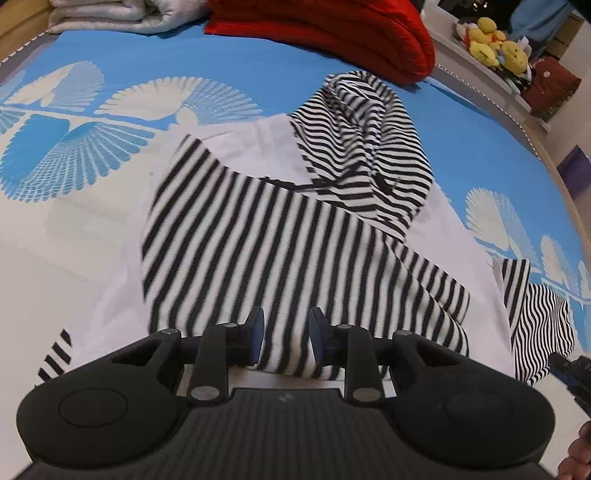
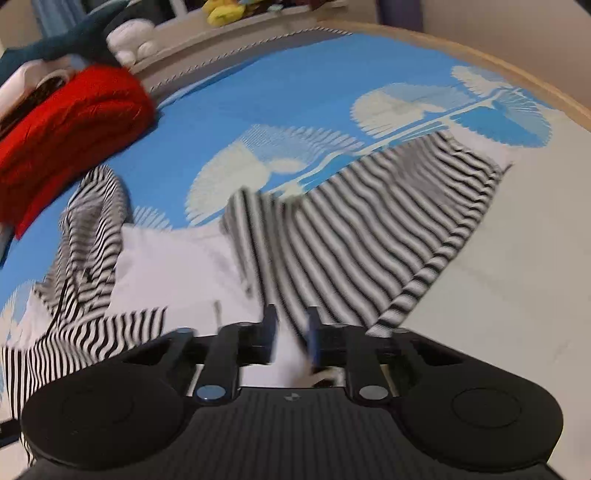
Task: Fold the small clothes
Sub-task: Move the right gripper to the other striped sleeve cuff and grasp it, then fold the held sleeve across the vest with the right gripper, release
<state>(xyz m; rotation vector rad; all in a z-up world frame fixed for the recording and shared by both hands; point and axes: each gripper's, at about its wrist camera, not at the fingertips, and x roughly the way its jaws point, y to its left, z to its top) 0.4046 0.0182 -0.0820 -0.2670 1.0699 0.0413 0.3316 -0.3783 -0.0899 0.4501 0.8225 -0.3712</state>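
A small black-and-white striped hooded top (image 1: 266, 236) with a white body lies on the blue and white bedspread (image 1: 155, 62). Its striped hood (image 1: 365, 147) points away from me. One striped sleeve is folded across the white body. My left gripper (image 1: 286, 338) is open just above the cuff end of that sleeve, with cloth showing between the pads. In the right wrist view the top (image 2: 332, 236) is blurred. My right gripper (image 2: 291, 332) has a narrow gap with white cloth in it; whether it grips is unclear.
A red knitted garment (image 1: 332, 33) lies at the far side of the bed, also visible in the right wrist view (image 2: 66, 133). A folded grey-white blanket (image 1: 122, 14) is far left. Yellow plush toys (image 1: 495, 40) sit on a shelf beyond the bed edge.
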